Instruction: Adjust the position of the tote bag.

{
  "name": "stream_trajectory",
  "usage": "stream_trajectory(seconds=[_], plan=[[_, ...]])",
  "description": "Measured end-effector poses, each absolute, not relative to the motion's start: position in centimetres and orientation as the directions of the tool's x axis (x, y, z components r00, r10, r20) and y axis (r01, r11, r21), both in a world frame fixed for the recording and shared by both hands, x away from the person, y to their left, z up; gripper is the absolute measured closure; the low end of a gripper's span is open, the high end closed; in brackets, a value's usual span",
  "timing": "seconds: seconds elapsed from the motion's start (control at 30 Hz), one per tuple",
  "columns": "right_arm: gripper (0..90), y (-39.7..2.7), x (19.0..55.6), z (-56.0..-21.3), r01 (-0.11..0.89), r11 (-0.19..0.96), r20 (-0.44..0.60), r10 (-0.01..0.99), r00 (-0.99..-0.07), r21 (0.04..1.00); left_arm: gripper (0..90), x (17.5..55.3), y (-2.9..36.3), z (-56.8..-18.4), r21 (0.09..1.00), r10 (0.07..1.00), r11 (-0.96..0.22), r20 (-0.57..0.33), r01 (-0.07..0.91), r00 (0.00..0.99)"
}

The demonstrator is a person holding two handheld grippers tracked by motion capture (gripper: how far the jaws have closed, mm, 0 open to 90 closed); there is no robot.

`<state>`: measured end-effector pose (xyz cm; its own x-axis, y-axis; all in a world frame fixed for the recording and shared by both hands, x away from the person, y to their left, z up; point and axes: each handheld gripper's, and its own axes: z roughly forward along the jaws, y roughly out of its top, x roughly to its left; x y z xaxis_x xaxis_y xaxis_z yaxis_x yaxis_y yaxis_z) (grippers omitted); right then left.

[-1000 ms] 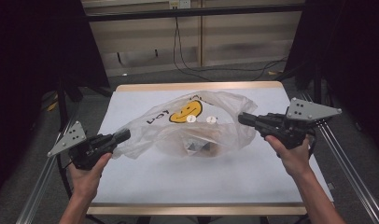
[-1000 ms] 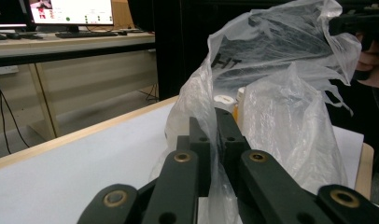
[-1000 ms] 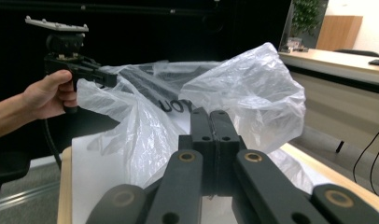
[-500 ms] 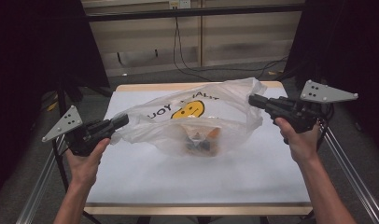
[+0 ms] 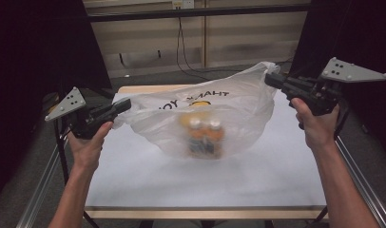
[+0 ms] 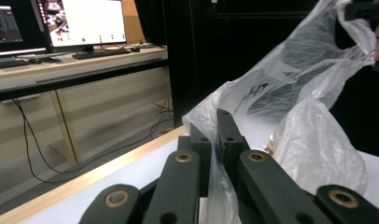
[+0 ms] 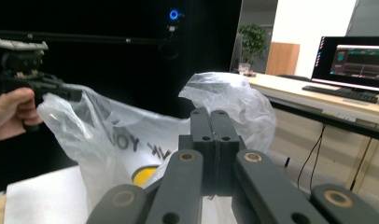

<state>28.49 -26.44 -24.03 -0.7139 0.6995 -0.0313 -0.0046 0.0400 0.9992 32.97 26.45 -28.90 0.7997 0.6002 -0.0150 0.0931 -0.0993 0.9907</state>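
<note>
High view: translucent printed bag [image 5: 229, 109], bottles inside.

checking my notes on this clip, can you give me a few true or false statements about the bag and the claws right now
1. Each claw is shut on a side of the plastic bag. True: the left claw pinches one edge and the right claw the other.
2. The bag lies flat on the table. False: its sides are held up and it sags between the claws.
3. Something orange sits inside the bag. True: orange items show through the plastic, too blurred to name.
4. The bag is plain, with no print. False: it carries dark letters and a yellow mark.
5. The left claw is held higher than the right. False: the right one is higher in the high view.
</note>
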Motion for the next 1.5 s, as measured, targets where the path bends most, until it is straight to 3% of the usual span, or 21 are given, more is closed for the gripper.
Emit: stream_trajectory(seconds=[0.3,0.5,0.77,1.2,1.5], plan=[[90.0,-29.5,27.7,-23.8,-0.022,-0.014,-0.003,0.773,-0.635,1.000,89.1,34.1,27.0,-29.5,0.991,0.611,-0.090,-0.026,0.102,0.791],[90.0,-29.8,27.6,-26.0,0.020,-0.016,0.025,0.765,-0.644,1.000,89.1,34.4,26.5,-30.6,0.990,0.597,-0.071,-0.059,0.126,0.800],[90.0,-28.4,27.0,-27.6,0.040,0.024,0.009,0.745,-0.667,0.999,88.8,34.5,25.9,-31.3,0.983,0.576,-0.124,-0.037,0.132,0.816],[90.0,-28.6,27.8,-33.0,0.177,0.037,0.088,0.755,-0.650,0.984,88.8,35.1,26.2,-34.5,0.964,0.591,-0.174,-0.062,0.202,0.804],[90.0,-29.3,28.3,-34.6,0.221,0.039,0.111,0.773,-0.625,0.974,88.6,35.9,26.2,-36.3,0.948,0.591,-0.206,-0.077,0.242,0.803]])
